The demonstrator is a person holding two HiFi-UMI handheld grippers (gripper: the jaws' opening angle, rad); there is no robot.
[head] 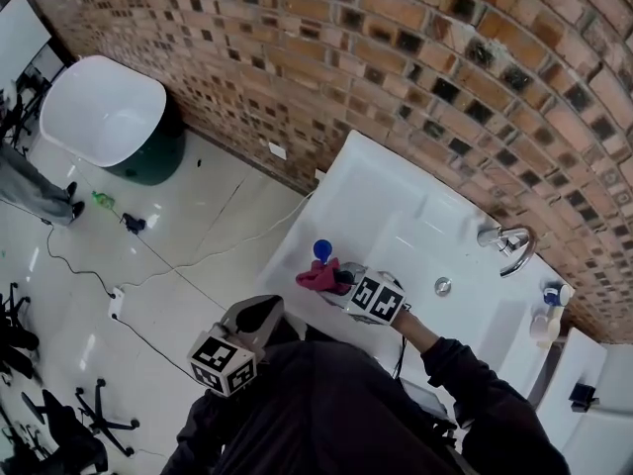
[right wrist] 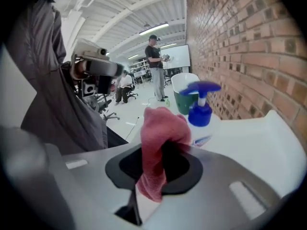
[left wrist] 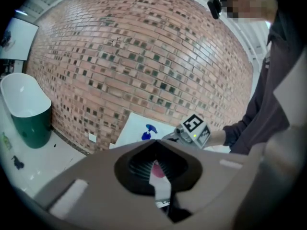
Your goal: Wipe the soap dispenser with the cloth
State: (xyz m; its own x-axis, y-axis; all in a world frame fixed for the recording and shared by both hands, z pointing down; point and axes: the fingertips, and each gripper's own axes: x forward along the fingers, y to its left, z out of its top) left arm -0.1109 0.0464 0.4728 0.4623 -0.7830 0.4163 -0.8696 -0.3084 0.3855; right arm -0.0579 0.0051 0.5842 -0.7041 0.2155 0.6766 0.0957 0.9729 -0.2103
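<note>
A blue pump soap dispenser [head: 322,250] stands at the left end of the white sink counter [head: 396,216]. My right gripper [head: 337,278] is shut on a pink cloth [head: 316,277], which hangs bunched right beside the dispenser, on its near side. In the right gripper view the cloth [right wrist: 160,133] fills the jaws and the dispenser [right wrist: 200,108] stands just beyond it, slightly right. My left gripper [head: 255,317] hovers off the counter's near left corner, shut and holding nothing; in its own view the closed jaws [left wrist: 160,176] point toward the dispenser [left wrist: 148,131].
A chrome faucet [head: 508,244] and drain [head: 443,286] sit at the counter's right, with another bottle [head: 548,313] at its far right end. A brick wall [head: 396,57] backs the sink. A white tub on a green base [head: 109,117], cables and chairs are on the floor at left.
</note>
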